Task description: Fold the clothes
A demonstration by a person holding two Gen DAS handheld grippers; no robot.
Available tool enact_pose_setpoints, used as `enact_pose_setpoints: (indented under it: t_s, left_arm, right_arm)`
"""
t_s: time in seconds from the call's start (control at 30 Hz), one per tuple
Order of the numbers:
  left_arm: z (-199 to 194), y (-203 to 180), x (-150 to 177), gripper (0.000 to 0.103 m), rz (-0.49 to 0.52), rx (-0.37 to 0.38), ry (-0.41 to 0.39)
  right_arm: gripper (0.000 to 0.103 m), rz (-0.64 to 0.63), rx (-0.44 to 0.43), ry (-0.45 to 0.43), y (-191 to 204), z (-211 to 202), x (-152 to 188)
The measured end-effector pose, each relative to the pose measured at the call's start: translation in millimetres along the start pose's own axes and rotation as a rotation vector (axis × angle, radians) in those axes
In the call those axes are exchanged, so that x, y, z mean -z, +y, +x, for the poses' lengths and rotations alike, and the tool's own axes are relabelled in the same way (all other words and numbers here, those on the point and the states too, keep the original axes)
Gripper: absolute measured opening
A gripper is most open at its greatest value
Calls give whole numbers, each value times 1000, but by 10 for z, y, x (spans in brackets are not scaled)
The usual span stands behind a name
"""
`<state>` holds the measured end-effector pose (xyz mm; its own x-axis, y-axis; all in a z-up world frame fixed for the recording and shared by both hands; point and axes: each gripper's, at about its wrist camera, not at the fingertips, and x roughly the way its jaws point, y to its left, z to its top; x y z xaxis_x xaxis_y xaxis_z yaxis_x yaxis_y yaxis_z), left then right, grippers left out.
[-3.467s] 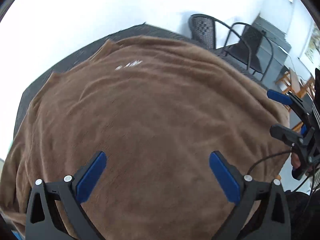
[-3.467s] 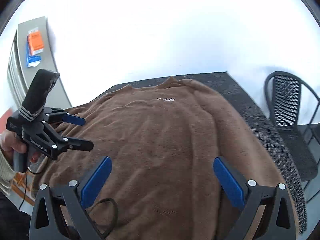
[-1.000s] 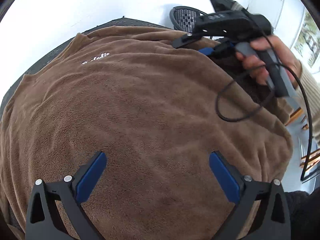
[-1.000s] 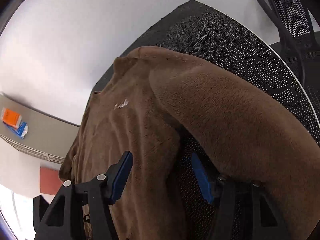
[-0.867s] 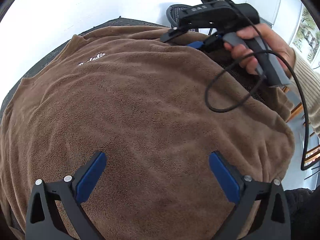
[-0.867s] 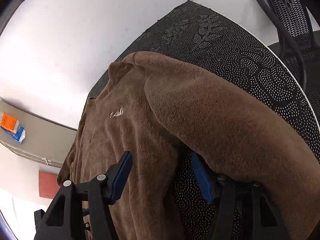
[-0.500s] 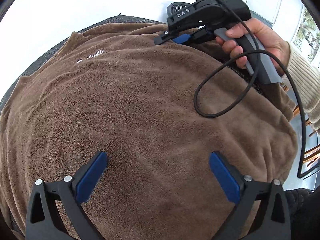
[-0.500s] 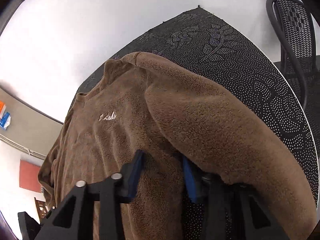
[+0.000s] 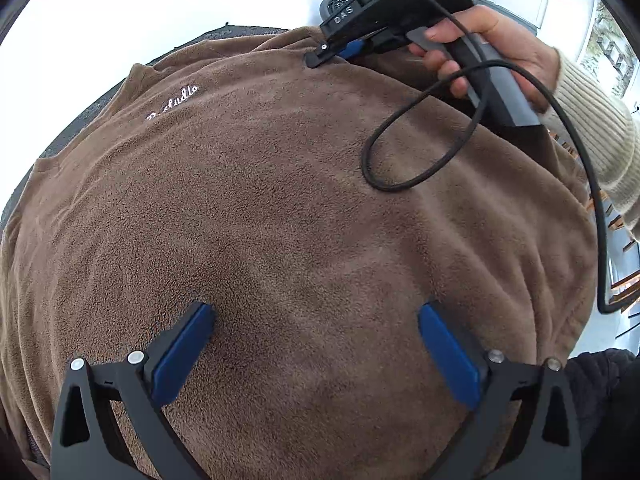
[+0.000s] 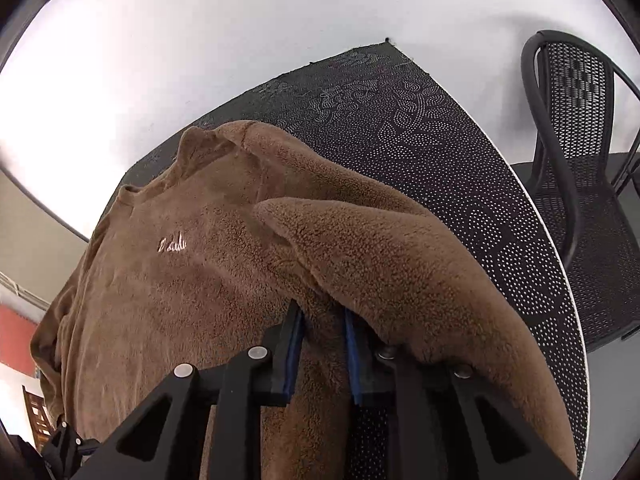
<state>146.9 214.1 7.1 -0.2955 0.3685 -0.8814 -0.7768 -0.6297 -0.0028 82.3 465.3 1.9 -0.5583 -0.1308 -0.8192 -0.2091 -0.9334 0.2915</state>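
Brown fleece sweatshirt spread flat on dark patterned table, white chest lettering up. Left gripper hovers over lower body of garment, jaws wide, nothing between. Right gripper jaws narrow and closing, pinching fold at armpit; sleeve draped beside. Black mesh chair beyond table.

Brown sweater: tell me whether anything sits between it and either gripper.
Nothing visible does. The right gripper is closing its jaws with a fold of the brown sweater already between them, near the sleeve. The left gripper hangs open directly over bare fleece, and only the right gripper's black cable loops above the sweater farther off.
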Motion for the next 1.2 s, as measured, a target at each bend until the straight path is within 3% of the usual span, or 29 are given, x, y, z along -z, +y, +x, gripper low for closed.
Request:
enact_pose_setpoints:
  t_s: [0.23,0.3,0.33,0.37,0.57,0.8,0.97,1.07,1.2]
  left_arm:
    - [-225,85,97,103,-36,22,-34]
    - [-287,137,157,103,-55,13,-37]
    - [-312,159,191,103,-65,7,-37]
    - [-346,178,232,103,-75,3,-36]
    - [-458,230,467,103,-95,-25,-10]
    - [-576,159,785,103,-42,-38,26]
    - [-546,135,846,103,-43,-43,25]
    - [-521,115,875,103,-31,-43,34]
    - [-564,173,1020,103,-57,6,34]
  right_arm:
    - [23,-368,32,-84,512,-684,548]
    - [41,-484,-8,-84,685,-841,833]
    - [62,-536,-30,-78,769,-911,990]
    - [69,-588,-41,-75,854,-961,1139]
    - [69,-823,-31,-30,1244,-1045,1825]
    - [69,-813,-195,74,1134,-1348,2006]
    - [69,-743,-63,80,1122,-1102,2016]
    - [69,-822,20,143,1199,-809,2160]
    - [69,-837,9,186,1093,-811,2207]
